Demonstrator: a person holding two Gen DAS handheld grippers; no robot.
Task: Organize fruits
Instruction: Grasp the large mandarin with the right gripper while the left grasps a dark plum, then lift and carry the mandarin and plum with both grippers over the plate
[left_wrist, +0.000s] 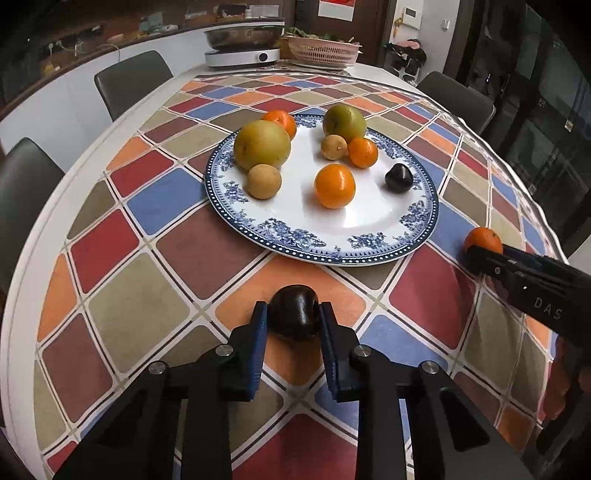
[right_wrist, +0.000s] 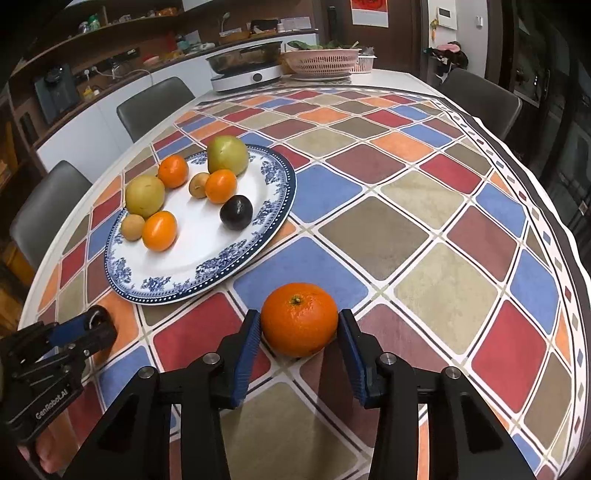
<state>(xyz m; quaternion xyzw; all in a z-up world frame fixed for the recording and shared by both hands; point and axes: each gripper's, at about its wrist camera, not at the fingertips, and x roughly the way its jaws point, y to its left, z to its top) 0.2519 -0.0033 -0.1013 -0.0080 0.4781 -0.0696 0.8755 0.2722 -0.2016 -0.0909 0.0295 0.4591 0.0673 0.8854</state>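
Left wrist view shows the left tool (left_wrist: 293, 314) clamped on a small, dark purple, glossy round fruit (left_wrist: 293, 314) that sits on the counter (left_wrist: 122, 240), which is covered with a cloth of red, blue, orange and tan diamonds; its blue pads (left_wrist: 258, 332) press both sides of the fruit, just short of the large white plate with a blue floral rim (left_wrist: 295, 236). In the right wrist view the right tool (right_wrist: 300, 325) brackets a bright orange mandarin with a green stem scar (right_wrist: 300, 319), also on the counter and near the plate; the left pad touches it, while the right pad looks to be at its skin, so I judge it gripped but only lightly. The plate already carries two large yellow-green pears, three mandarins, two small tan round fruits and one dark fruit, so most of the gathering looks done. These two loose pieces appear to be the last ones; what remains is lifting each and setting it in the bare front part of the plate.
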